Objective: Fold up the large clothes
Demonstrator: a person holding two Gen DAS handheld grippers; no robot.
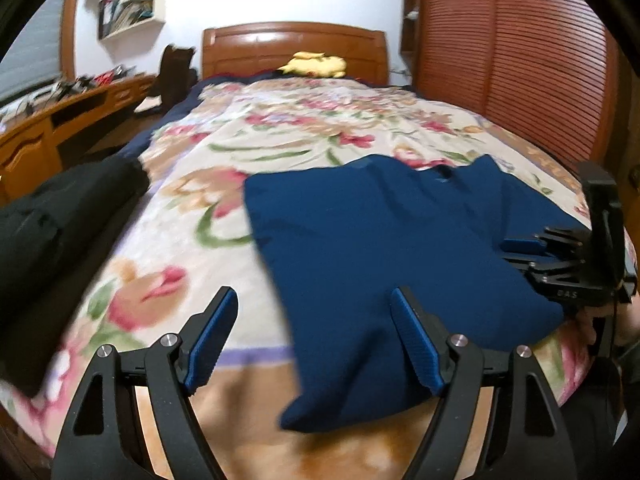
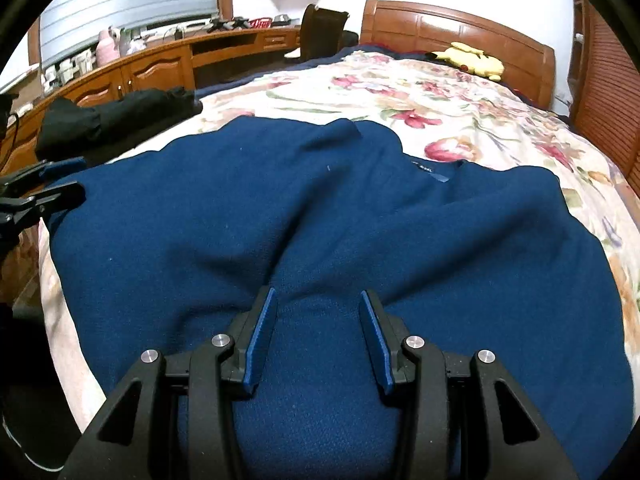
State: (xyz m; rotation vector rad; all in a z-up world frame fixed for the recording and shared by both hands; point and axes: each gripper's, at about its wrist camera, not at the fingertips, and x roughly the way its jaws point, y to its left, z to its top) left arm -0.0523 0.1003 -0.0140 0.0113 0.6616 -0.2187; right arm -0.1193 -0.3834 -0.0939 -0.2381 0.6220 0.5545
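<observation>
A large navy blue garment (image 1: pixel 372 248) lies spread on the floral bedspread (image 1: pixel 256 136), its label near the far edge; it also fills the right wrist view (image 2: pixel 312 216). My left gripper (image 1: pixel 314 308) is open, hovering over the garment's near left edge, with nothing between its fingers. My right gripper (image 2: pixel 318 308) has its fingers apart with a raised fold of the blue cloth between them; the pads are not pressed on it. The right gripper shows in the left wrist view (image 1: pixel 532 248) on the garment's right side. The left gripper shows at the left edge of the right wrist view (image 2: pixel 44 184).
A black garment (image 1: pixel 52 232) lies bundled at the bed's left edge (image 2: pixel 116 120). A yellow plush toy (image 2: pixel 468 58) sits by the wooden headboard (image 1: pixel 296 46). A long wooden desk (image 2: pixel 160 64) with clutter runs along the left. A slatted wardrobe (image 1: pixel 516 64) stands right.
</observation>
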